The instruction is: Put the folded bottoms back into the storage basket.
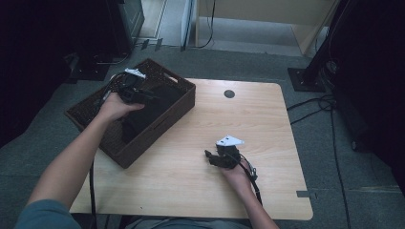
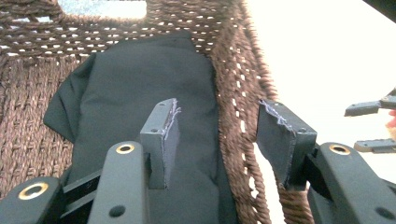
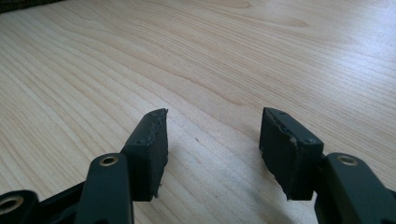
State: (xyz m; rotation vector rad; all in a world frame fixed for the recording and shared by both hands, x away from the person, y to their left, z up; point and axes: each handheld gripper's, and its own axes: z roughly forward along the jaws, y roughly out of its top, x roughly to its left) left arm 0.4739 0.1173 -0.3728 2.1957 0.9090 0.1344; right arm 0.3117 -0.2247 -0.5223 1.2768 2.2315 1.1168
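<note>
A dark cloth (image 2: 140, 116) lies folded in the bottom of a brown wicker basket (image 1: 179, 102) that sits on the left part of the table (image 1: 267, 124), turned at an angle, its near-left corner past the table's edge. In the left gripper view the cloth covers most of the basket floor, its far edge against the far wall, where a handle slot opens. The left gripper (image 2: 217, 128) hangs above the basket with its jaws apart and nothing between them; one jaw stands over the cloth, the other over the basket's right wall, so that the woven rim runs up through the gap, apart from both pads. In the high view the left gripper (image 1: 136, 90) is over the far-left part of the basket, the bare forearm reaching in from the near left, a blue-grey sleeve at the bottom edge, and a cable trailing from the gripper. The right gripper (image 1: 212, 156) rests low over bare wood, near and right of the basket and well apart from it, pointing left, its grey plate on top. In its own view the right gripper (image 3: 212, 135) has its jaws apart and empty above the wood grain. A dark round plug (image 1: 229, 94) sits in the table's far edge. Cables (image 1: 315, 107) run over the grey floor at the right. No writing can be read.
</note>
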